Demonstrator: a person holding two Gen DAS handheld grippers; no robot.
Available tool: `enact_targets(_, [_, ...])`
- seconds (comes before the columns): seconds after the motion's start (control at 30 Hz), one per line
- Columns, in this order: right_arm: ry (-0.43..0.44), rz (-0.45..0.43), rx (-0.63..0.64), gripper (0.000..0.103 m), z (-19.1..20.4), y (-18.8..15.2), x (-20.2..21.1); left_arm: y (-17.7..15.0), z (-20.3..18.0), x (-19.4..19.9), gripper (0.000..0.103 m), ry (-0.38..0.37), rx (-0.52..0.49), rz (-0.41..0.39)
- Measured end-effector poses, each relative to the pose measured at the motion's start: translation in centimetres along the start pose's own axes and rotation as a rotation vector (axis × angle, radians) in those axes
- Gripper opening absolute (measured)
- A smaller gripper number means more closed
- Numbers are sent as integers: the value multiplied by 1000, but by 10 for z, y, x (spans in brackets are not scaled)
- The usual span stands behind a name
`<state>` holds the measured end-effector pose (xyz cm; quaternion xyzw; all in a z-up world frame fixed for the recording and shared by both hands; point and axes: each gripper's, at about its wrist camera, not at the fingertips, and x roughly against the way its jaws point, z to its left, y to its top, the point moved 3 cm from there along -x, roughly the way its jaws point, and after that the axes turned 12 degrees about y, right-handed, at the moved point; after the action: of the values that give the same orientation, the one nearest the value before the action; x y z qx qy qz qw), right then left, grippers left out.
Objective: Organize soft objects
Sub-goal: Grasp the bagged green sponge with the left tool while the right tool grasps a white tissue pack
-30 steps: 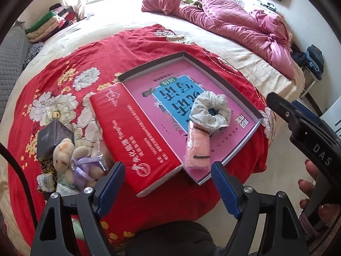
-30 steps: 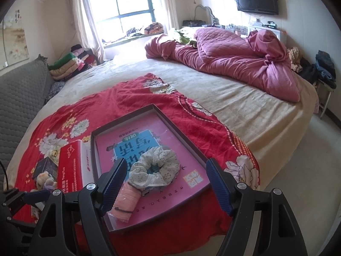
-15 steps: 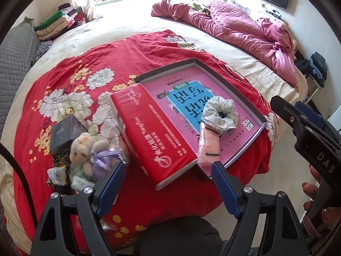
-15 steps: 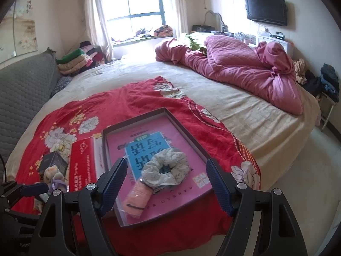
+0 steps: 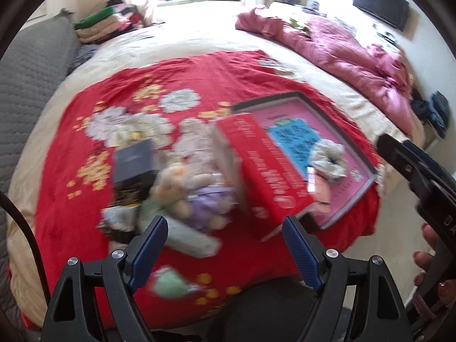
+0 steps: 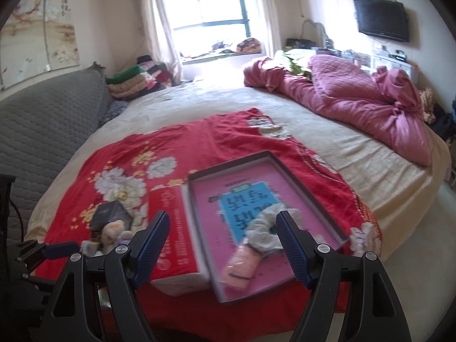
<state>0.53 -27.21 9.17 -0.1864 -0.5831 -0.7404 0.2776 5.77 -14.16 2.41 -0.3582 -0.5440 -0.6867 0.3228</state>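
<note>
A shallow pink box lid (image 6: 302, 182) lies on the red floral cloth (image 6: 176, 148); it also shows in the left wrist view (image 5: 350, 191). In it lie a pale floral scrunchie (image 6: 265, 233) (image 5: 330, 156) and a pink rolled cloth (image 6: 242, 265) (image 5: 322, 191). A red tissue pack (image 6: 173, 245) (image 5: 265, 171) lies left of it. A small teddy bear in purple (image 5: 185, 193) (image 6: 112, 232) lies further left. My left gripper (image 5: 225, 250) is open, above the cloth's near edge by the bear. My right gripper (image 6: 222, 245) is open, above the lid's near left corner.
A dark small box (image 5: 134, 162) and snack packets (image 5: 119, 222) lie beside the bear; a green soft item (image 5: 171, 285) lies near the cloth edge. A crumpled pink quilt (image 6: 370, 105) is at the back right. Folded clothes (image 6: 134, 82) are stacked by the window.
Both views have swung left. The bear and dark box now sit nearer the middle of the left wrist view, which is blurred by motion. Both grippers stay open.
</note>
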Motion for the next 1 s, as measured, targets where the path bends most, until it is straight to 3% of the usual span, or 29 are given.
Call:
enact_targets(0.33, [92,20,81,77,56,-2,-7,-12,97,-7,82,75,160,25])
enact_targets(0.53, [132,60,137,77,83,-10,-18,-36,134,-24,82,62,224,89])
enact_targets(1.0, [213,204,185,78,109,-46,-54,-104,96,-64,82,-117,140,238])
